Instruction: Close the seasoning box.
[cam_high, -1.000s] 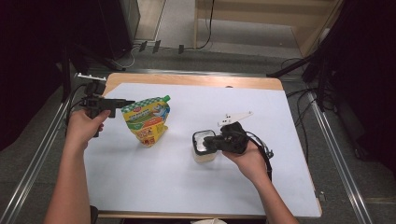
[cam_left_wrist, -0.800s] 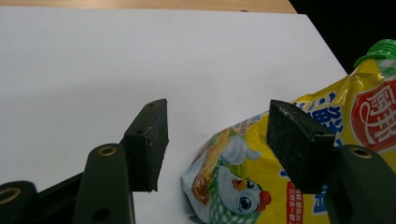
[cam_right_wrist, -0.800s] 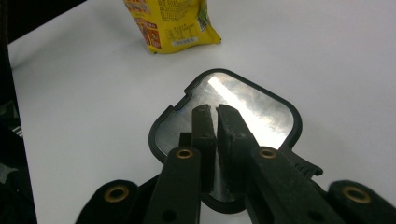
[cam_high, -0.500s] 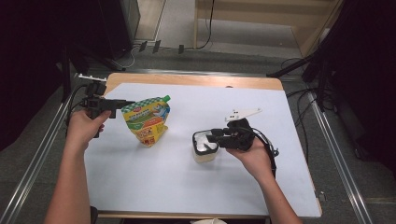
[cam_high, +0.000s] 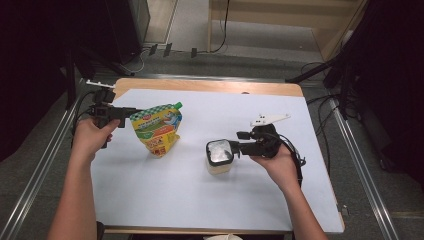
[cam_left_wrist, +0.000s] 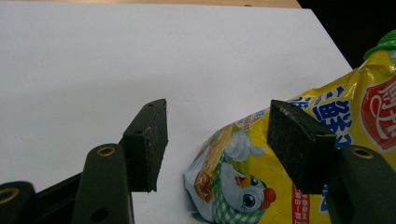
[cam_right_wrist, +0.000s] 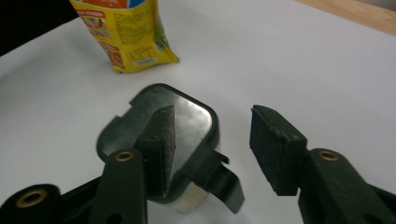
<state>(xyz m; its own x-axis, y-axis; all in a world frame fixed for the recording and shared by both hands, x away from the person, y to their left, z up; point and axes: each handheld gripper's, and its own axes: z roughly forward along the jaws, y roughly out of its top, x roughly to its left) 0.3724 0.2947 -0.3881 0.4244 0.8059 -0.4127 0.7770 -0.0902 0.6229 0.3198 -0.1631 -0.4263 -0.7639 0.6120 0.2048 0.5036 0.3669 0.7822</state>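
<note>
Cup with a foil lid sits just ahead of the right claw, which gapes wide; a careless squeeze could tip it. Left claw, also wide, flanks the pouch.

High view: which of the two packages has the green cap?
The yellow printed pouch by the left tool; its green cap sits at the top corner. The small tub by the right tool has a foil lid instead.
</note>
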